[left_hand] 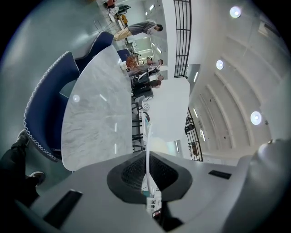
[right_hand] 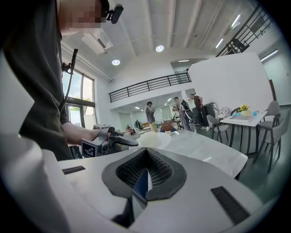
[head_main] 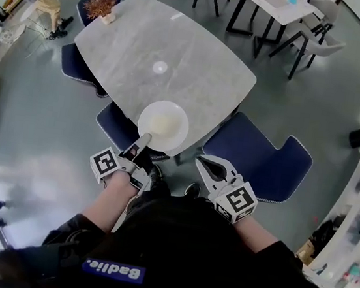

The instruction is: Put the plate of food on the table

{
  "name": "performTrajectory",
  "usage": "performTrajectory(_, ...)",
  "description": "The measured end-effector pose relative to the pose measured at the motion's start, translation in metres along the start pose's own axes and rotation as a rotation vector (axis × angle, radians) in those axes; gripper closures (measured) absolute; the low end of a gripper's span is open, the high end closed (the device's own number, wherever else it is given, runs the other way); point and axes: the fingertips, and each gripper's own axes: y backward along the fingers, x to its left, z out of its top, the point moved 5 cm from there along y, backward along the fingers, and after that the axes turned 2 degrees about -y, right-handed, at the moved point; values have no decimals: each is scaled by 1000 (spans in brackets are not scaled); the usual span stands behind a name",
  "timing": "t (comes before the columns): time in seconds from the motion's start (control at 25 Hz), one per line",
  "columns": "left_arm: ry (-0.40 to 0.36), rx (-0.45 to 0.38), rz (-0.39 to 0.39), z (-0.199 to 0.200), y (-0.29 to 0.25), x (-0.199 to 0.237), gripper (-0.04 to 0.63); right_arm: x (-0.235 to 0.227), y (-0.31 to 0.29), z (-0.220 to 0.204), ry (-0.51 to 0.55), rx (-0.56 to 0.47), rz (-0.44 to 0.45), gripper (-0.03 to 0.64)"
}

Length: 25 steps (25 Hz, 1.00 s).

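White plate [head_main: 146, 117] at marble table [head_main: 178, 54] edge, rim pinched in left tongs [head_main: 143, 142]; right tongs [head_main: 205, 164] closed, empty.

Glossy grey floor [head_main: 318, 92] spreads under navy chairs [head_main: 257, 157]; a white table [head_main: 277, 1] stands farther off. Round lights [right_hand: 159, 48] dot the high white ceiling [right_hand: 136, 27] beside a black-railed balcony [right_hand: 150, 84], tall windows [right_hand: 75, 98] at left.

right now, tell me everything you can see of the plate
The plate is white, round, shallow and glossy, ceramic by its look, with pale yellowish food in its middle. It sits level, and the left tongs are shut on its near rim. It overlaps the near edge of the grey marble table, partly past that edge; whether it rests on the top I cannot tell.
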Motion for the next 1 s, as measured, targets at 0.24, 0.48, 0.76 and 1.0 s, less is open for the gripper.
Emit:
performTrajectory(0.24,17,18,-34,32,-24,6,581,-4,-22,6,12,16,-42,606)
performTrajectory(0.48,-19,85,-23,80,-69,31,581,-20,-57,17,-8,26,-104,606)
performTrajectory(0.76,-3,115,-18,108,-97,56,581,-19,-81,25,-29,23,-149,606)
performTrajectory(1.0,-4,146,-2,130,-140,96,581,-34,-95,25,-38,1,-235,606)
